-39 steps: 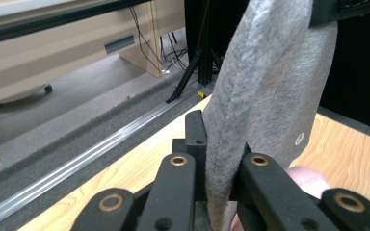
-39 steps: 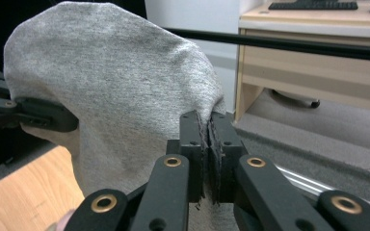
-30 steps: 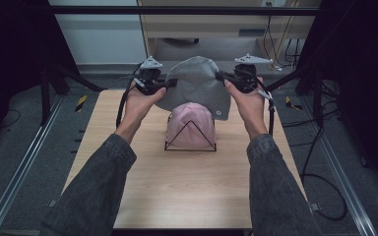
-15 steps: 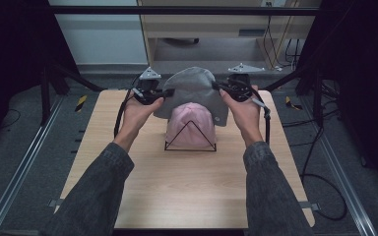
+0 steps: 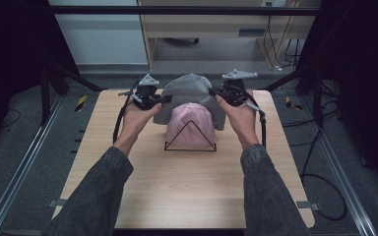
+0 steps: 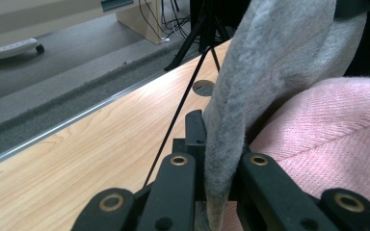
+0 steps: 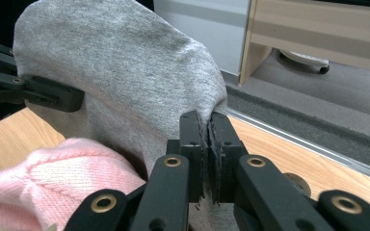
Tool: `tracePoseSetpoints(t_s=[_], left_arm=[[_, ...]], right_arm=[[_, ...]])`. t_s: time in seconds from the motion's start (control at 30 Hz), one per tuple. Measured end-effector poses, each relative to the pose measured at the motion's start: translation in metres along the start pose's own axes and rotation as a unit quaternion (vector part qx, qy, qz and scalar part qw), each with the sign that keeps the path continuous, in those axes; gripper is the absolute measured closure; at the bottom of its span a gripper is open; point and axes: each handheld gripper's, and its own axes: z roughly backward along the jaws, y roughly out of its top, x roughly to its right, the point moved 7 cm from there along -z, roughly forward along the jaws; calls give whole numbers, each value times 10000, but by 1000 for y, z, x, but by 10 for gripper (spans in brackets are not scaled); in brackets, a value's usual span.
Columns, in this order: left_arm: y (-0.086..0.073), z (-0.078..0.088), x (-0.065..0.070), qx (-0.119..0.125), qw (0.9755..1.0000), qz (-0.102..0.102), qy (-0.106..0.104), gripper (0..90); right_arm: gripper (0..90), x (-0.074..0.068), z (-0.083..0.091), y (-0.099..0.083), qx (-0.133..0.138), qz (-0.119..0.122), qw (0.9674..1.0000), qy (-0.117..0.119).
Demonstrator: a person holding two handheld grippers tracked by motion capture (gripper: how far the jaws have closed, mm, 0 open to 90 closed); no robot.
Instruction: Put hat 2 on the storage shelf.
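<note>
Grey beanie point(image 5: 189, 93) held by its brim on both sides, left gripper point(image 5: 163, 100) and right gripper point(image 5: 212, 92) each with jaws clamped on the fabric. Stretched open above pink beanie point(image 5: 191, 124) on wire stand point(image 5: 190, 146), mid bench point(image 5: 177, 187). Covers the back only; pulling down over the pink one left.

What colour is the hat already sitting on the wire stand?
Pink knit hat on the wire stand; clearest in the left gripper view.
</note>
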Motion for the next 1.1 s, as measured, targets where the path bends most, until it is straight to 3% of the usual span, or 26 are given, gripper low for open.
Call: tracePoseSetpoints(t_s=[0.1, 0.33, 0.63, 1.0, 1.1], left_arm=[[-3, 0, 1, -28, 10000, -40, -21, 867], [-21, -7, 1, -108, 9999, 73, -61, 866], [-40, -15, 0, -254, 9995, 184, -98, 865], [-52, -20, 1, -330, 9991, 240, -126, 849], [-52, -20, -1, -316, 9990, 305, -115, 832]], right_arm=[[861, 1, -2, -3, -59, 26, 10000, -19], [861, -2, -8, -17, -262, 133, 9996, -45], [860, -3, -15, -31, -409, 86, 9991, -29], [852, -5, -17, -44, -477, 25, 9989, -23], [813, -4, -16, -44, -462, -12, 9989, -43]])
